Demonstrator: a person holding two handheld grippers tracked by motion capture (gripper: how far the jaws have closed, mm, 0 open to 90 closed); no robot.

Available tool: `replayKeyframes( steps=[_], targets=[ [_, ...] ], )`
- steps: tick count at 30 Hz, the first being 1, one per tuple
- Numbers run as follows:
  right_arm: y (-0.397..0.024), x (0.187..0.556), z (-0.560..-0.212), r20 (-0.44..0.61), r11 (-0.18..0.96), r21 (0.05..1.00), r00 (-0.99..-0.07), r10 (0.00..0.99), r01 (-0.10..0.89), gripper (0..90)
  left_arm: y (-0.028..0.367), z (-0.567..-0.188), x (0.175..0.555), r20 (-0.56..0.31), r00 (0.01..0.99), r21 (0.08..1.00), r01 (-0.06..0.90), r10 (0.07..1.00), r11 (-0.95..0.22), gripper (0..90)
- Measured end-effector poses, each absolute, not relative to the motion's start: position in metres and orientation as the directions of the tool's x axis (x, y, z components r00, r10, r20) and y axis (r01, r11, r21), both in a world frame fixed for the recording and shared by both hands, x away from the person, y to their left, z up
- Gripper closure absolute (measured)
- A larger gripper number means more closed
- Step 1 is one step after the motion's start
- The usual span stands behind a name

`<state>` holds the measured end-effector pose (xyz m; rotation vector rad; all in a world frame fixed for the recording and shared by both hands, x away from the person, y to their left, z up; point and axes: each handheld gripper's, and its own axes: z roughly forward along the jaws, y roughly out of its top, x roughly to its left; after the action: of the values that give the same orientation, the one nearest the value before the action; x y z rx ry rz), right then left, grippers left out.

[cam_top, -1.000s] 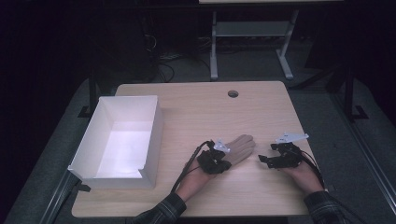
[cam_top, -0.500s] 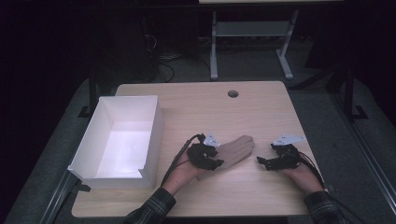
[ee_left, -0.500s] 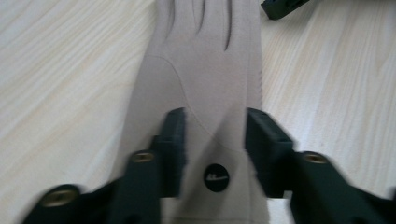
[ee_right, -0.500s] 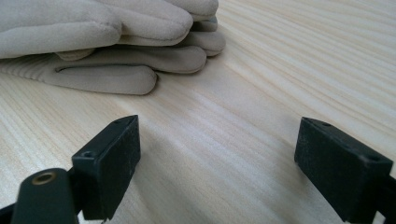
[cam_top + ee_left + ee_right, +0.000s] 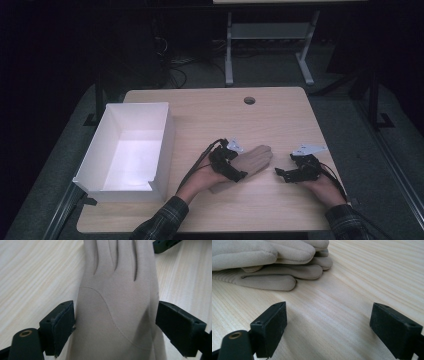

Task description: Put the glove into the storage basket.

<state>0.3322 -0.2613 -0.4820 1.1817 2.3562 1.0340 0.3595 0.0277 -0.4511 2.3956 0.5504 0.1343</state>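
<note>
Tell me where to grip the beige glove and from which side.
Grip the glove across its palm, coming from the cuff end, as the left gripper is lined up now. It lies flat with fingers pointing away, and the palm just fits between the open jaws. The right gripper faces the thin fingertips, likely a poorer hold.

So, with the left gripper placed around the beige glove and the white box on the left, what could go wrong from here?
1. The left gripper has its jaws open on either side of the glove; closing could bunch the soft fabric, or pinch only the top layer.
2. In the right gripper view two gloves seem stacked; lifting may drag the lower one.
3. The white box has tall walls; a hanging glove could catch on the rim.
</note>
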Motion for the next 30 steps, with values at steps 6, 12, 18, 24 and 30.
replayKeyframes(
  steps=[6,12,18,24,30],
  targets=[
    [-0.261,0.332,-0.482,0.044,0.399,0.721,-0.612,0.79,0.567,13.9,0.025,-0.462,0.361,-0.06,0.905,0.622,0.364,0.422,-0.693,14.4],
    [-0.261,0.332,-0.482,0.043,0.4,0.722,-0.613,0.789,0.565,13.9,0.026,-0.465,0.36,-0.048,0.912,0.628,0.345,0.408,-0.698,15.4],
    [-0.261,0.332,-0.482,0.044,0.399,0.721,-0.612,0.79,0.567,13.9,0.028,-0.462,0.357,-0.061,0.926,0.636,0.324,0.373,-0.7,33.6],
    [-0.261,0.332,-0.482,0.042,0.399,0.722,-0.612,0.79,0.565,13.9,0.028,-0.46,0.355,-0.117,0.932,0.634,0.335,0.342,-0.697,59.9],
    [-0.261,0.332,-0.482,0.044,0.397,0.721,-0.61,0.791,0.567,13.9,0.03,-0.459,0.356,-0.159,0.922,0.63,0.37,0.353,-0.683,67.6]
  ],
)
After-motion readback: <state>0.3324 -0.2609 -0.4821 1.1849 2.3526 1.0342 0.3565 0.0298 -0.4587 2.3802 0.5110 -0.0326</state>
